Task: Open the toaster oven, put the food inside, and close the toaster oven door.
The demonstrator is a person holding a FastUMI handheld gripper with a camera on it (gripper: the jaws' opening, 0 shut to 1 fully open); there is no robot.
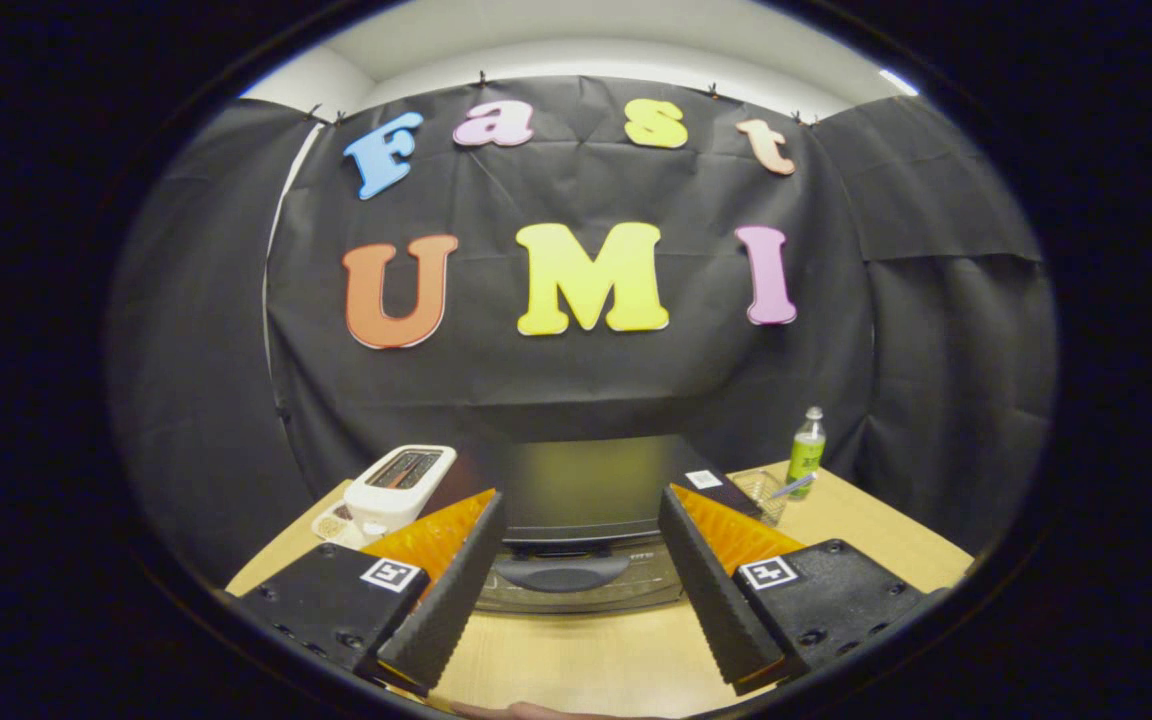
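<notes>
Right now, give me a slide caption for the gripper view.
Open tongs frame the closed toaster oven and its door handle on the wooden table.

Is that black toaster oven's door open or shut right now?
Shut: the black toaster oven shows its door upright, handle at front. The open gripper straddles it.

The gripper (576, 590) holds its two fingers spread wide apart in the lower middle of the frame, closed on nothing. Between them, just ahead, sits the black toaster oven (581, 520) on the light wooden table (586, 650), door shut, its dark curved handle (561, 573) facing forward. A white slot toaster (398, 485) stands left of it; a green-labelled clear bottle (807, 452) stands at right.
</notes>
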